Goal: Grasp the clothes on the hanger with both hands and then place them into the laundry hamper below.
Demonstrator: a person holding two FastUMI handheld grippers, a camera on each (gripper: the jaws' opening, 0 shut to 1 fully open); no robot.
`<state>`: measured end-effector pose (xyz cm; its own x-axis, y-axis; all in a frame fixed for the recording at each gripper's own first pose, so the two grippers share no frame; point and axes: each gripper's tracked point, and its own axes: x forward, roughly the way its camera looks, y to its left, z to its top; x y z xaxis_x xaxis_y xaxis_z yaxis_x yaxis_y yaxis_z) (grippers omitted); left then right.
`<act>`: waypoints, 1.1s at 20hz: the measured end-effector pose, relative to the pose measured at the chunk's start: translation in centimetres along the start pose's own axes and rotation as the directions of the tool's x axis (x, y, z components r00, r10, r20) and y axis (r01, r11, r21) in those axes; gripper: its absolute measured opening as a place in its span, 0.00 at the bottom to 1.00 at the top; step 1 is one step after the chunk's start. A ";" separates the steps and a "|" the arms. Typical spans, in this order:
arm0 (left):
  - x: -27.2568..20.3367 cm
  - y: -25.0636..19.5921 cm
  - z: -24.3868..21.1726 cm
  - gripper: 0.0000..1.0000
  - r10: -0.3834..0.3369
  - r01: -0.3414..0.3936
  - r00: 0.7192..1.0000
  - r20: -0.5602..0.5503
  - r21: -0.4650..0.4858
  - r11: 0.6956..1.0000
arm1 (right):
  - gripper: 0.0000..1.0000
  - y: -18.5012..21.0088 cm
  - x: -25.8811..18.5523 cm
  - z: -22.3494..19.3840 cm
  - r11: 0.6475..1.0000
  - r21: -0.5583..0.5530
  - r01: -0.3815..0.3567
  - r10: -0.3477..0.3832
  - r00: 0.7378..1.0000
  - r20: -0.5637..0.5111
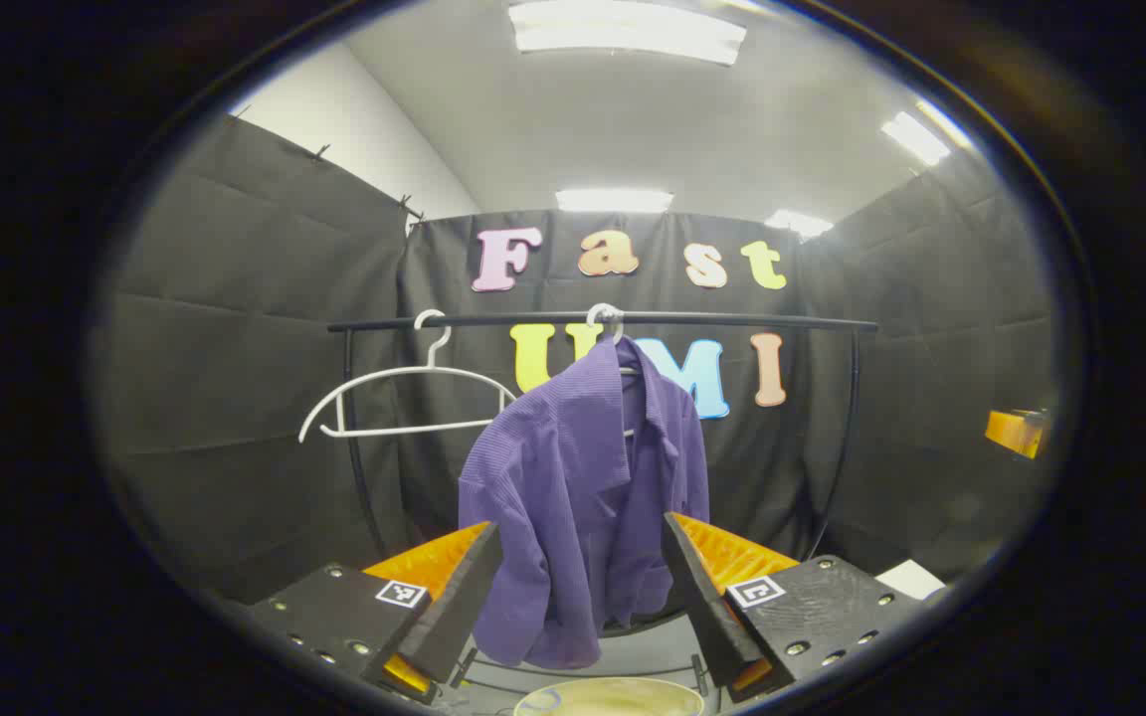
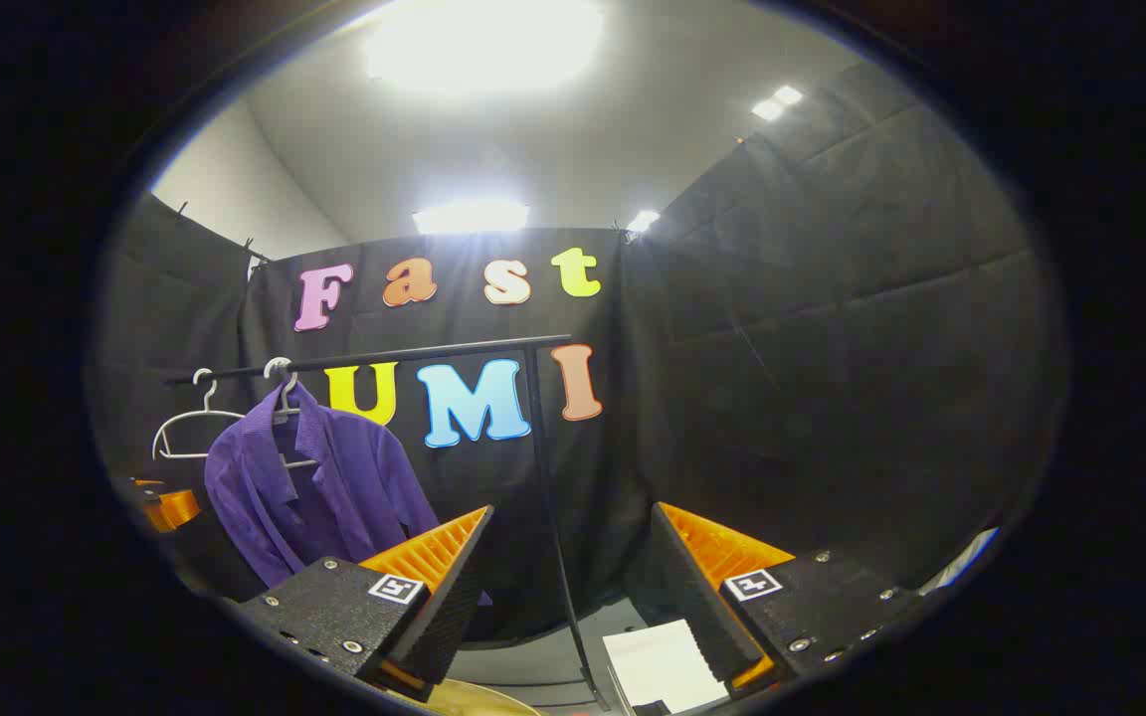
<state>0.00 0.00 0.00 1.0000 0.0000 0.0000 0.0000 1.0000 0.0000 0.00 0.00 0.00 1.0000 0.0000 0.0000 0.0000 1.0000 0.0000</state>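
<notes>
A purple shirt [image 1: 583,497] hangs on a white hanger [image 1: 605,323] from the black rail [image 1: 732,320] (an empty hanger [image 1: 404,398] sits beside it); the laundry hamper's [image 1: 608,696] rim shows just below; the left gripper [image 1: 581,587] faces the shirt, jaws apart, not touching it; the right gripper [image 2: 571,587], off to the shirt's side, also has its jaws apart and holds nothing.

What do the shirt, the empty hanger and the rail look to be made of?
Shirt: purple woven cloth, matte, with a fine ribbed texture and soft folds. Empty hanger: thin white rod, probably plastic or coated wire; cannot tell which. Rail: slim black tube, likely painted metal, with a faint sheen.
</notes>
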 end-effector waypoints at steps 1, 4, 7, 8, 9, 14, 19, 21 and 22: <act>0.0 0.0 0.0 0.93 0.002 -0.002 1.000 -0.002 0.001 1.000 | 0.94 0.0 0.0 0.0 1.000 -0.004 -0.005 0.005 1.000 0.001; 0.2 0.1 -0.3 0.93 0.006 -0.006 1.000 -0.008 0.002 1.000 | 0.93 0.0 -0.1 0.0 1.000 -0.012 -0.019 0.019 1.000 -0.004; 0.7 0.1 -0.1 0.93 0.009 -0.009 1.000 -0.010 -0.002 1.000 | 0.93 0.1 0.0 0.1 0.999 -0.019 -0.026 0.026 1.000 -0.005; 0.7 0.1 0.0 0.96 0.013 -0.013 1.000 -0.007 0.002 1.000 | 0.94 0.1 -0.1 0.1 0.999 -0.022 -0.028 0.028 1.000 -0.004; 0.8 0.0 0.1 0.96 0.016 -0.016 1.000 -0.004 0.005 1.000 | 0.94 0.3 0.1 -0.1 0.999 -0.024 -0.031 0.031 1.000 -0.004; 0.8 -0.4 -0.1 0.93 0.022 -0.022 1.000 -0.005 0.014 1.000 | 0.93 0.7 0.3 -0.1 0.998 -0.031 -0.051 0.051 0.999 -0.016; 1.0 -0.5 0.1 0.93 0.033 -0.032 0.999 -0.011 0.034 0.999 | 0.93 1.4 0.2 -0.1 0.996 -0.016 -0.089 0.088 0.995 -0.039; 1.2 -0.7 0.1 0.96 0.041 -0.041 0.999 -0.015 0.036 0.999 | 0.94 1.6 0.0 0.4 0.994 -0.017 -0.107 0.107 0.994 -0.030; 1.3 -0.7 0.0 0.93 0.044 -0.043 0.999 -0.021 0.033 0.999 | 0.94 1.7 -0.1 0.6 0.993 -0.016 -0.119 0.118 0.993 -0.027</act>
<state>1.31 -0.68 -0.01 0.9988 0.0442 -0.0213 -0.0435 0.9985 0.0331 -0.07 1.75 0.56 0.9926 0.1184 -0.0266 -0.1188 0.9928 -0.0165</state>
